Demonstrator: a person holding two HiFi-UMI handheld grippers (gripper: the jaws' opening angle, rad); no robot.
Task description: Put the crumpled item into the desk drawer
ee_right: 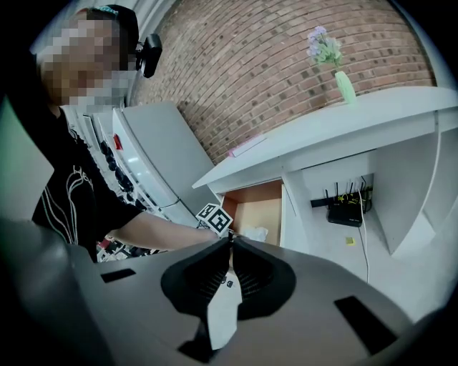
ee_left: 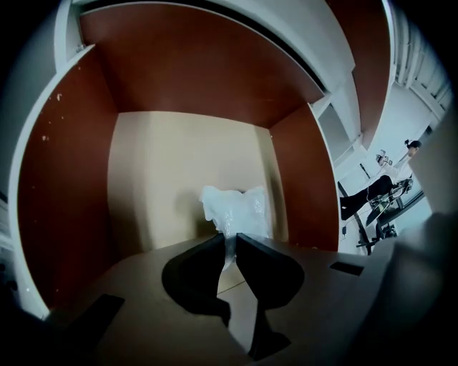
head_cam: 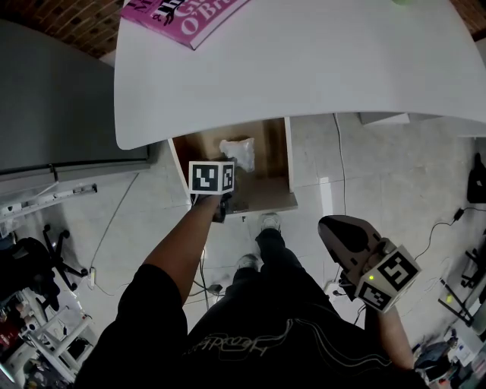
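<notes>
The desk drawer (head_cam: pixel 289 161) stands pulled out under the white desk (head_cam: pixel 304 68), its wooden inside in view. A crumpled clear plastic item (head_cam: pixel 238 152) lies on the drawer floor near the back. My left gripper (head_cam: pixel 215 176) reaches into the drawer just in front of it. In the left gripper view, the jaws (ee_left: pixel 229 239) are nearly together with a tail of the crumpled item (ee_left: pixel 235 209) pinched between them. My right gripper (head_cam: pixel 329 227) hangs over the floor to the right, clear of the drawer, jaws together and empty (ee_right: pixel 230 243).
A pink book (head_cam: pixel 182 15) lies on the desk's far left corner. A grey cabinet (head_cam: pixel 61 99) stands left of the desk. The person's feet (head_cam: pixel 267 222) are right before the drawer front. Cables run on the tiled floor; a router (ee_right: pixel 345 211) sits under the desk.
</notes>
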